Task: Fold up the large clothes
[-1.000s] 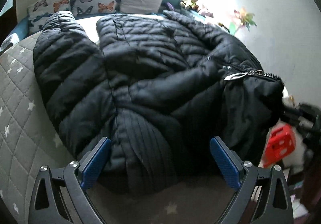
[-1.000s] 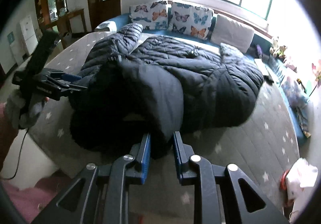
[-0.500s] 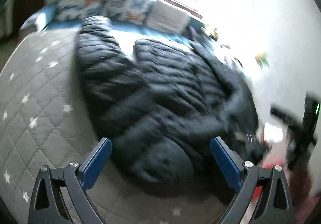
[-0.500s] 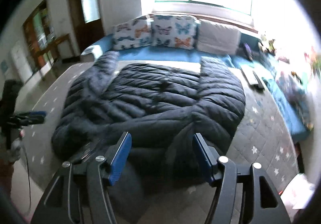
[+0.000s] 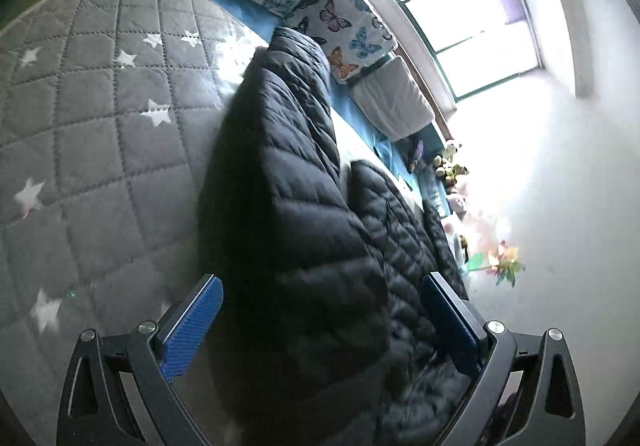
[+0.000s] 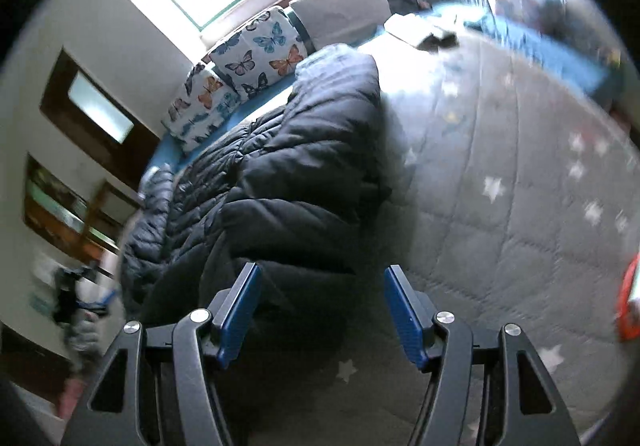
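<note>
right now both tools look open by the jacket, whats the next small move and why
Probably close the left tool on the near edge of the black puffer jacket. Its open pads already straddle that edge, while the right tool, also open, sits over the jacket's side edge and the grey quilt.

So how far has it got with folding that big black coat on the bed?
Early days, I'd say. The black puffer jacket lies bunched lengthwise on the grey star quilt, partly gathered and not yet a neat bundle. Nothing is in hand: left gripper and right gripper both gape open around it. Gripping and folding it over remain.
</note>
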